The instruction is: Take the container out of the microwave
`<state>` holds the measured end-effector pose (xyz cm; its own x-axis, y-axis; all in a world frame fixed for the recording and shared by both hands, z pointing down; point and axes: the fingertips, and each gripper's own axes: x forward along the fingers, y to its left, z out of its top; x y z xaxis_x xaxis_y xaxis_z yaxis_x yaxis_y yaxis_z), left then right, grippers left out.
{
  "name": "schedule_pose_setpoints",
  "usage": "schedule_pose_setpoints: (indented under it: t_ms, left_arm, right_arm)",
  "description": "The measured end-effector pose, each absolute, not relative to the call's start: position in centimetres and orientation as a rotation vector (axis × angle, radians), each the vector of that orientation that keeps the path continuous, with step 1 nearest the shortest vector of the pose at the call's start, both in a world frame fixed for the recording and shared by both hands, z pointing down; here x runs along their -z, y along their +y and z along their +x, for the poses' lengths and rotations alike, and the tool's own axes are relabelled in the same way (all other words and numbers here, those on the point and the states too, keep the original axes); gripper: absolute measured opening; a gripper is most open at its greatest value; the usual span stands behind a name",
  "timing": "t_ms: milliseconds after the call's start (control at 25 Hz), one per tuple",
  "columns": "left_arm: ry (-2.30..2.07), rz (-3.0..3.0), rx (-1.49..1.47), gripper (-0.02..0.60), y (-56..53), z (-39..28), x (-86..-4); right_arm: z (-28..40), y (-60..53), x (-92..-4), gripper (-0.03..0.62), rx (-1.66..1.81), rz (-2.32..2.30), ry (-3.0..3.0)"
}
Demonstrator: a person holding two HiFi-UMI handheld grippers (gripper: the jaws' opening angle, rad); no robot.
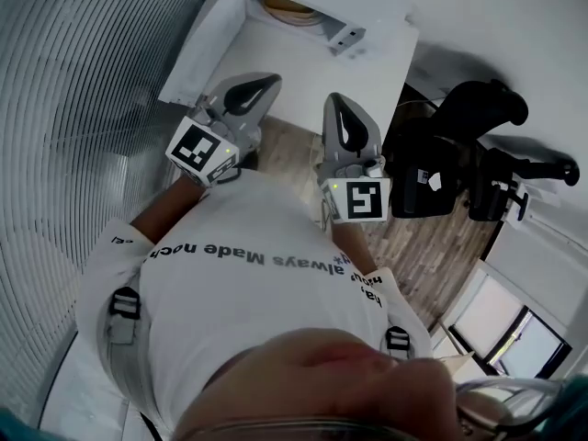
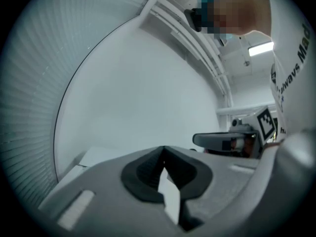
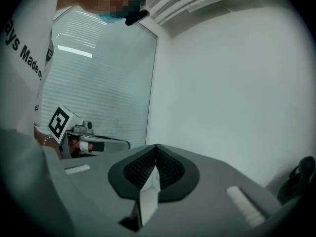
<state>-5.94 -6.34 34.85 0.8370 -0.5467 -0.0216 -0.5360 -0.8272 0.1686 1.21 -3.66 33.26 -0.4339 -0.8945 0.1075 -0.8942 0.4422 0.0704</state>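
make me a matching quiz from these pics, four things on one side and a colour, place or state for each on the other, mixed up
Things:
1. left gripper
2. chair
3. floor
4. container

Matches:
a. black, at the right of the head view
b. wood planks
c. jaws shut, nothing between them
d. tan, at the top of the head view

Pairs: 1-c, 2-a, 3-b, 4-d
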Motion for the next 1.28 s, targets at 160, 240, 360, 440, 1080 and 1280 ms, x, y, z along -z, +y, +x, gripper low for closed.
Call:
schedule_pose_setpoints:
  t_ms: [160,240,360,440,1080,1280]
  left_arm:
    - [-0.845,2.853,0.11,0.003,-11.3,-6.6,-34.7]
    - [-0.846,2.851,0.118,0.003,-13.2,-6.9,-34.5]
    - [-0.846,2.849,0.119,0.003,-15.3,-7.1,-34.6]
    - [-0.842,2.846,0.121,0.005,-16.0,-6.9,-34.7]
    - [-0.857,2.862,0.082,0.005,-17.5,-0.9,-35.1]
    - [-0.951,2.864,0.044,0.029,-17.9,0.2,-36.4]
  right_arm:
    - [0.7,-8.4,-33.2,0.002,0.005,1.602,-2.545]
    - [0.5,-10.1,-32.9,0.002,0.006,1.608,-2.541]
    - [0.4,-11.9,-32.8,0.002,0.005,1.615,-2.537]
    - [0.5,-12.6,-33.2,0.002,-0.005,1.615,-2.529]
    - [6.9,-14.3,-33.5,0.002,-0.006,1.608,-2.563]
    - [9.7,-14.4,-33.4,0.002,0.05,1.596,-2.565]
